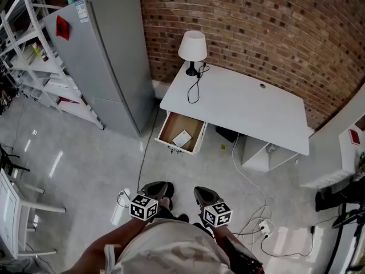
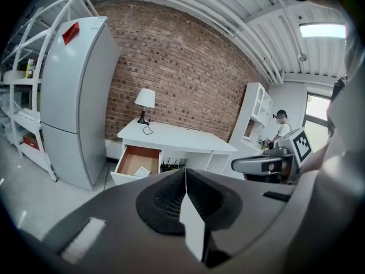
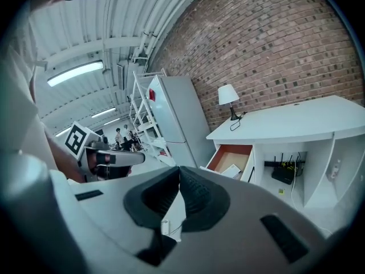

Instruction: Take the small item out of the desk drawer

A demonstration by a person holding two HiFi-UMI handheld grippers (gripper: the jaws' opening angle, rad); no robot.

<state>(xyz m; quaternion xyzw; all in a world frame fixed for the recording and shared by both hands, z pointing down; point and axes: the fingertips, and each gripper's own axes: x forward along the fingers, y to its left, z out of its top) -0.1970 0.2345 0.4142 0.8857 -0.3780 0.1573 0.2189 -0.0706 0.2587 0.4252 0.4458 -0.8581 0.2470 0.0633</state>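
Well back from the open drawer (image 1: 186, 123), left gripper (image 1: 160, 187) and right gripper (image 1: 203, 194), jaws clenched, empty.

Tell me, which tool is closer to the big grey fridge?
Left. The left tool is out in front of the fridge, well apart; the right tool is beside it, farther over, away from the fridge.

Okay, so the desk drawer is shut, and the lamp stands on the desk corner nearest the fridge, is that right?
Not quite. The drawer is pulled open, with a small white item lying inside it. The lamp does stand on the desk corner nearest the fridge. The head view shows this most clearly.
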